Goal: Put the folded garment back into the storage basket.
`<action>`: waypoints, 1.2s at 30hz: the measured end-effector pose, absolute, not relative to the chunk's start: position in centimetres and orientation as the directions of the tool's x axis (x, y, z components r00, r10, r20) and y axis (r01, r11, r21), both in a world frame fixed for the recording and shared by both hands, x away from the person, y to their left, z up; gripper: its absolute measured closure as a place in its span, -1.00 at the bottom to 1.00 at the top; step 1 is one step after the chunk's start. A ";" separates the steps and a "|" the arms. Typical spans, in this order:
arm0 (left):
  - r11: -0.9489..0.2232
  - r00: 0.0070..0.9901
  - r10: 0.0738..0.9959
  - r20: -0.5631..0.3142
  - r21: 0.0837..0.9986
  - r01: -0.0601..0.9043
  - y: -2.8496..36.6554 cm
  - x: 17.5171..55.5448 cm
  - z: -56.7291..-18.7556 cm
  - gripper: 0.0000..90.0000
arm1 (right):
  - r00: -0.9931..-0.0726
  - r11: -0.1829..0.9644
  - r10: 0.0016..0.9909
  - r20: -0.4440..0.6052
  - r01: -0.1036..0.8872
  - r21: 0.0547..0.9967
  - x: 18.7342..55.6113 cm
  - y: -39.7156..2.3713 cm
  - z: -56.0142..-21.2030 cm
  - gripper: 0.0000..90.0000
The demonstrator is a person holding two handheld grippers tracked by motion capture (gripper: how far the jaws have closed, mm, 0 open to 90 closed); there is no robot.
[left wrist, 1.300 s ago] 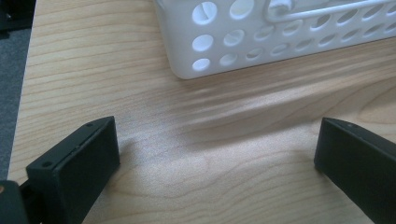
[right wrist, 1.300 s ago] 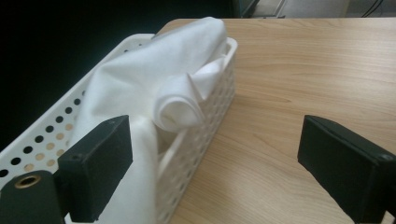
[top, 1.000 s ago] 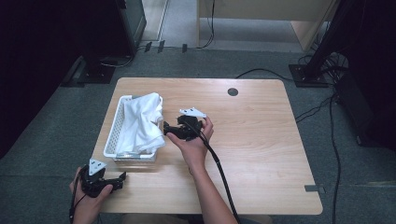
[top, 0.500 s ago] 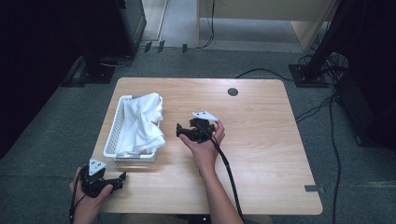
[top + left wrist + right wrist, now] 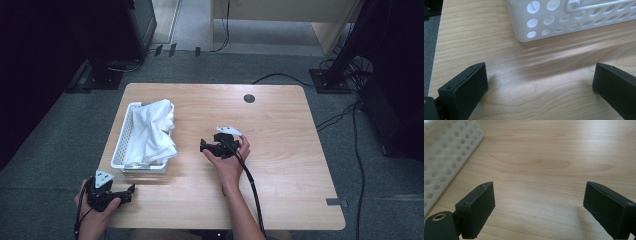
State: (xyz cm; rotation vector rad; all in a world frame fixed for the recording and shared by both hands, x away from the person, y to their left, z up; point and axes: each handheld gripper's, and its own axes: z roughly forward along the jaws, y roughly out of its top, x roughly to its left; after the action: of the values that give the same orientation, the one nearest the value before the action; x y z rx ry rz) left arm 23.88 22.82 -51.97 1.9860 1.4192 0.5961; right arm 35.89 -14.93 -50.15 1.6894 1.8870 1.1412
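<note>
A white perforated basket (image 5: 120,150) stands at the table's left with a white cloth (image 5: 152,132) heaped in it and draped over its right rim. My right gripper (image 5: 204,146) is at mid-table, right of the basket, jaws toward it and open with nothing between them; in the right gripper view (image 5: 539,207) bare wood lies between the jaws and the basket wall (image 5: 444,160) runs along the left. My left gripper (image 5: 131,190) rests at the front left corner, open and empty. In the left gripper view (image 5: 540,85) the basket's near corner (image 5: 564,22) is just ahead.
The wooden table (image 5: 285,150) has a dark round grommet (image 5: 249,98) near its far edge. A black cable (image 5: 252,192) trails from the right gripper along the forearm. Dark equipment and cables stand on the grey floor around the table.
My right gripper has drawn back from the basket's right rim to the right and toward the front of the table, and lower. The left gripper has stayed put.
</note>
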 end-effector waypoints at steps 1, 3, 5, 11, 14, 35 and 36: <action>-0.232 0.321 0.947 0.007 0.707 0.668 22.8 23.9 -52.0 -1.00 | -0.216 -0.037 0.948 0.235 0.657 0.753 35.9 -15.2 -50.4 -0.78; -0.232 0.321 0.947 0.007 0.707 0.668 22.8 23.9 -52.0 -1.00 | -0.210 -0.029 0.952 0.222 0.661 0.749 35.8 -15.6 -50.9 -0.78; -0.232 0.321 0.947 0.007 0.707 0.668 22.8 23.9 -52.0 -1.00 | -0.205 -0.019 0.956 0.208 0.667 0.745 35.7 -15.9 -51.3 -0.78; -0.232 0.321 0.947 0.007 0.707 0.668 22.8 23.9 -52.0 -1.00 | -0.197 0.009 0.966 0.167 0.673 0.740 35.4 -16.3 -52.1 -0.78; -0.232 0.321 0.947 0.007 0.708 0.668 22.8 23.9 -52.0 -1.00 | -0.195 0.028 0.971 0.139 0.669 0.743 35.2 -16.4 -52.2 -0.78; -0.229 0.320 0.948 0.005 0.708 0.668 22.8 23.9 -52.0 -1.00 | -0.153 0.088 0.988 0.022 0.676 0.731 34.2 -18.8 -52.4 -0.81; -0.229 0.319 0.948 0.005 0.708 0.668 22.8 23.9 -52.0 -1.00 | -0.150 0.086 0.988 0.022 0.676 0.732 34.1 -18.9 -52.4 -0.81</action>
State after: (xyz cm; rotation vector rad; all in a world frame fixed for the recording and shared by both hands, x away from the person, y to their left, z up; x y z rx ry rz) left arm 23.85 22.80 -51.98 1.9831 1.4208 0.5962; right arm 34.14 -18.91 -52.41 1.6344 1.8832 0.8409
